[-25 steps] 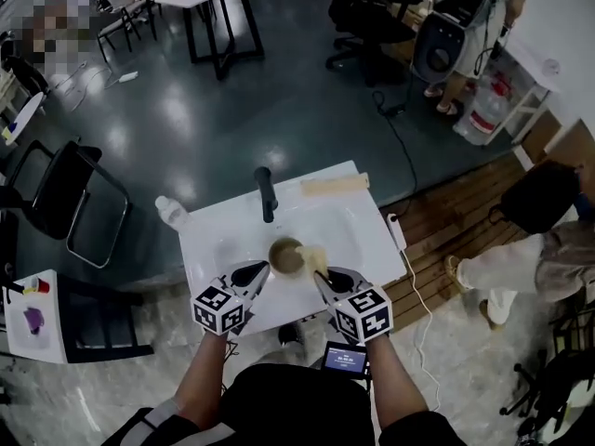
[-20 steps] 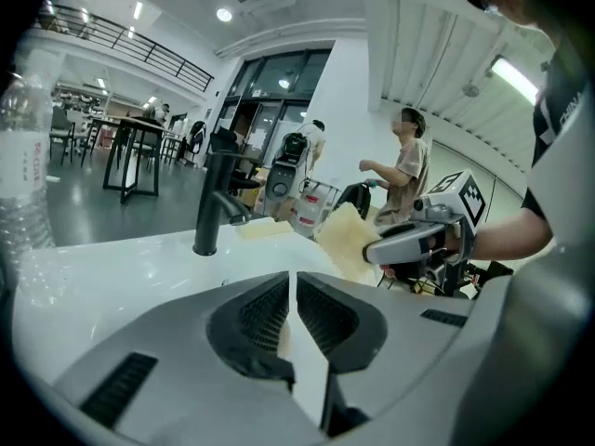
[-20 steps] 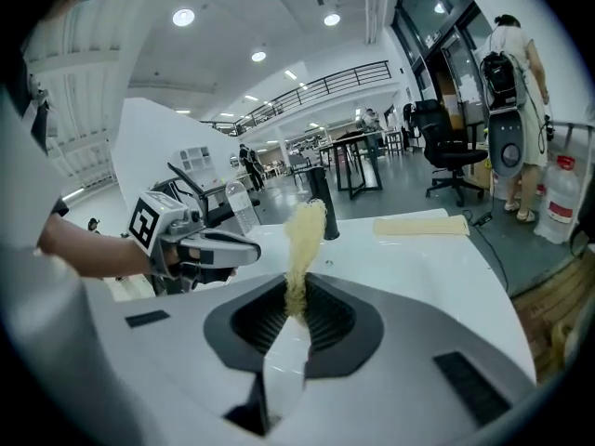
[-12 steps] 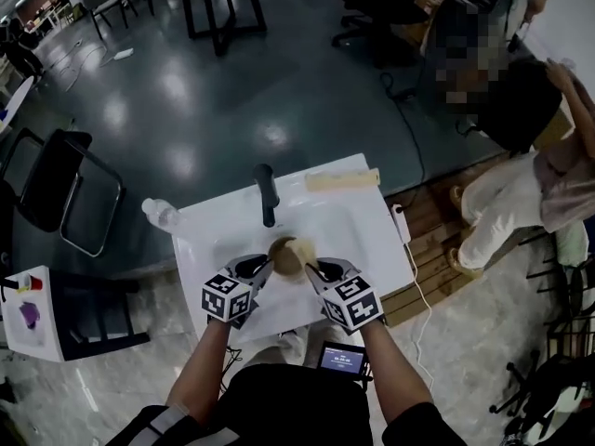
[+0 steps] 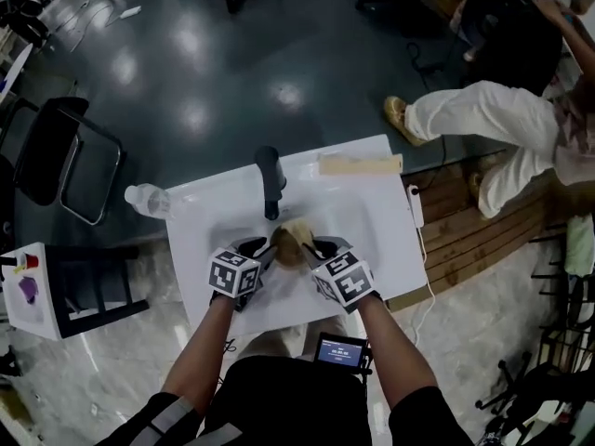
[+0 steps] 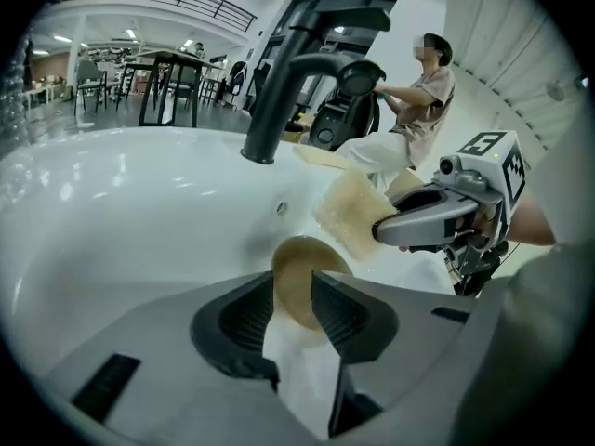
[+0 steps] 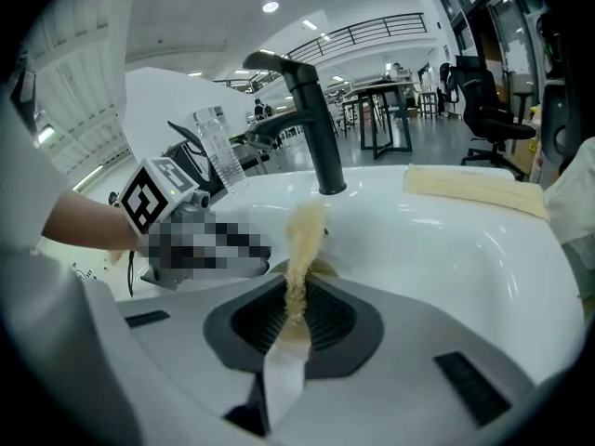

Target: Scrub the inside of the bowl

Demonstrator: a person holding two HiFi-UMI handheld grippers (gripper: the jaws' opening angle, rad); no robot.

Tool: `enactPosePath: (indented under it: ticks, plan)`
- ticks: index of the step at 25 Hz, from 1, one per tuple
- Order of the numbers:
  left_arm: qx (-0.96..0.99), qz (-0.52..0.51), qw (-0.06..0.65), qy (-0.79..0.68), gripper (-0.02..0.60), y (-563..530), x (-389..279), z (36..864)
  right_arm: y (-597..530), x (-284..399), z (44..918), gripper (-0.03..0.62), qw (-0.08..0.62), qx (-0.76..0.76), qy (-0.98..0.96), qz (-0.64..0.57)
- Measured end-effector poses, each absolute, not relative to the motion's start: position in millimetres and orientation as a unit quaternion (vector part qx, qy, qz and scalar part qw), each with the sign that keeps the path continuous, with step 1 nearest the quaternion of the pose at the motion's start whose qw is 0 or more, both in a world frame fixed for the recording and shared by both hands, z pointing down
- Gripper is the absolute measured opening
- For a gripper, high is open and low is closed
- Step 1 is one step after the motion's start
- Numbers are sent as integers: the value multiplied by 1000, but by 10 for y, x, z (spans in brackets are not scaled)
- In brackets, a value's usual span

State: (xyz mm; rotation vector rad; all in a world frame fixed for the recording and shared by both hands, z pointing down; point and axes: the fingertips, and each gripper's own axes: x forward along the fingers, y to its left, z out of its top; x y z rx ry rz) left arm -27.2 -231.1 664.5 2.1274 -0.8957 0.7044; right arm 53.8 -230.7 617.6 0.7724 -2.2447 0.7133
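left tool (image 6: 293, 288), jaws just opening wide, has the brown bowl (image 6: 311, 256) between its tips unpressed, low in the sink (image 6: 139, 212), likely to steady it; right tool (image 7: 296, 297) clamps the sponge (image 7: 305, 229) edge-on ahead, poised for scrubbing inside

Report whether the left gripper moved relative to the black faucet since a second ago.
Yes. The left gripper has come closer to the black faucet, into the white sink; its jaws have just been opening, the brown bowl between them.
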Motion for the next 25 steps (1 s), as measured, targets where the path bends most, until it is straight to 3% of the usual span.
enactPosePath:
  ticks: [16,20,25]
  plan:
    - [775,330,414,-347,103,-2300,-171,7190,-2221,428,6785,40,451,206,-827,267]
    - [772,324,419,-352,57,-2323,-157,7188,-2223,432,6893,40,491,198,-806,263]
    - [770,327,419,-354,54,-2336,-150,7185,-2321,416,6960,40,523,209,-787,253]
